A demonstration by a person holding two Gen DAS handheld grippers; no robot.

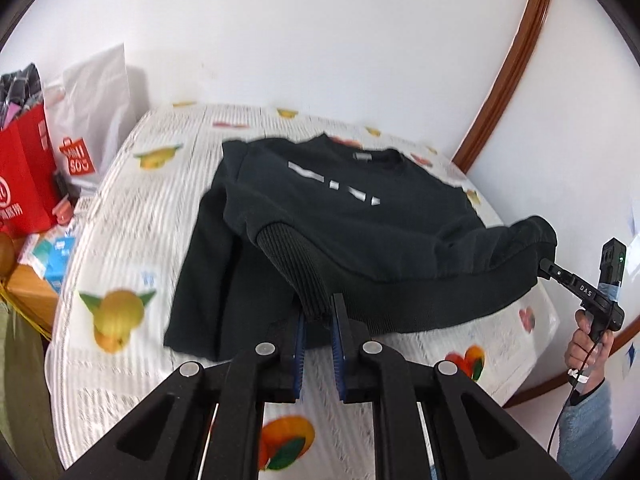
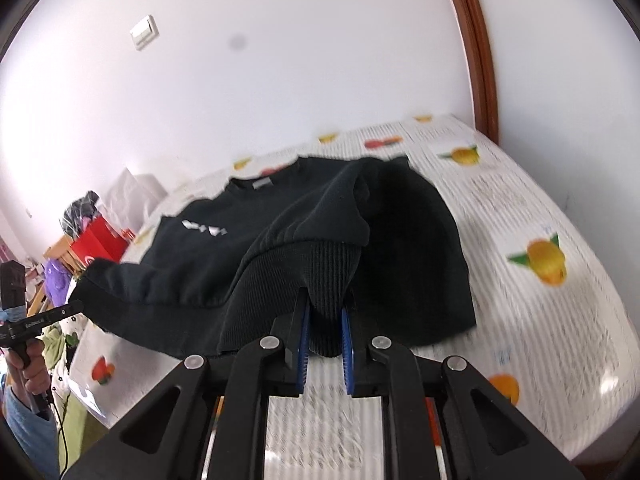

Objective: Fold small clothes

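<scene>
A black sweatshirt [image 1: 352,216] with white chest marks lies on a table under a white fruit-print cloth [image 1: 132,216]. My left gripper [image 1: 318,312] is shut on the near ribbed hem corner [image 1: 296,264] and holds it up off the cloth. In the same view my right gripper [image 1: 546,268] pinches the other hem corner at the far right. In the right wrist view my right gripper [image 2: 326,320] is shut on ribbed hem fabric [image 2: 328,272]. The sweatshirt [image 2: 208,256] stretches away to my left gripper [image 2: 78,305]. The hem hangs taut between both grippers, and the collar end rests on the cloth [image 2: 532,208].
A red paper bag [image 1: 24,184] and a white plastic bag [image 1: 92,120] stand left of the table beside small clutter. A white wall and a brown wooden frame [image 1: 516,68] lie behind. A person's hand [image 1: 588,344] in a blue sleeve holds the right gripper's handle.
</scene>
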